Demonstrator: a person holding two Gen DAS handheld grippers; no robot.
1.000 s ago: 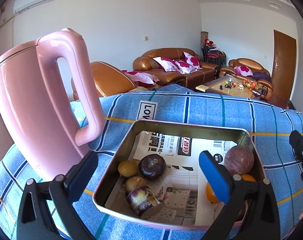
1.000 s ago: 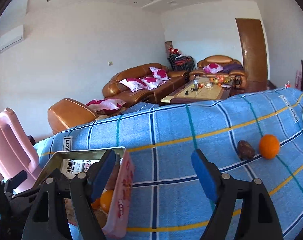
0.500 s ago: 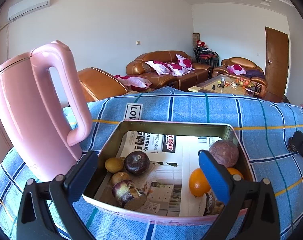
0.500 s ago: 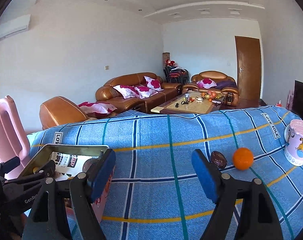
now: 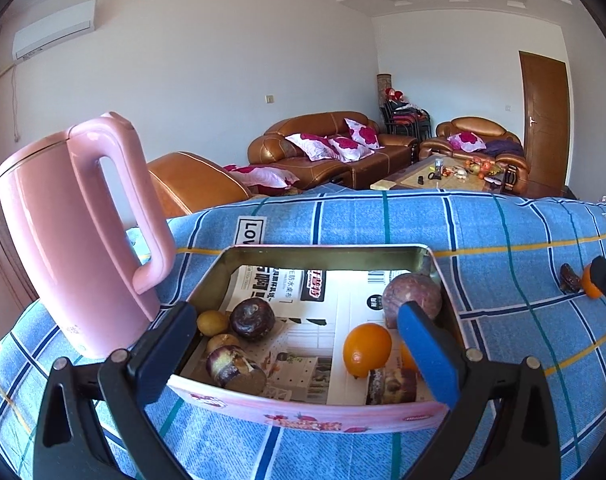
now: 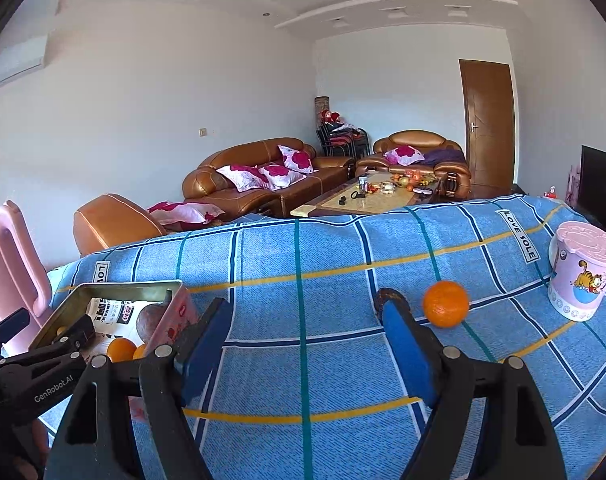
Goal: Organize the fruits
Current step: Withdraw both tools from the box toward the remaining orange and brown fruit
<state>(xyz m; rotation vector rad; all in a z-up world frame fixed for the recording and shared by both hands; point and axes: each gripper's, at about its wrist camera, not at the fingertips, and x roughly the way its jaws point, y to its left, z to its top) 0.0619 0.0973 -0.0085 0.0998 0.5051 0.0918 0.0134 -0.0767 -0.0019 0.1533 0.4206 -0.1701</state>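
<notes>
Fruits (image 5: 367, 350) in tin (image 5: 327, 250) | blue checked cloth (image 6: 303, 280) | both claws spread, empty

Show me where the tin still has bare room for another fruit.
The tin's middle strip of newspaper is bare, between the dark fruits at its left wall and the orange on the right. Its far edge is also open. Both near corners and the right wall, by the purple fruit, are crowded.

The left gripper (image 5: 295, 344) hangs spread wide over the near rim of the tin tray (image 5: 327, 250). Inside lie an orange (image 5: 367, 350) and a passion fruit (image 5: 413, 296) (paper-lined); a pink kettle (image 5: 75, 232) stands left.
</notes>
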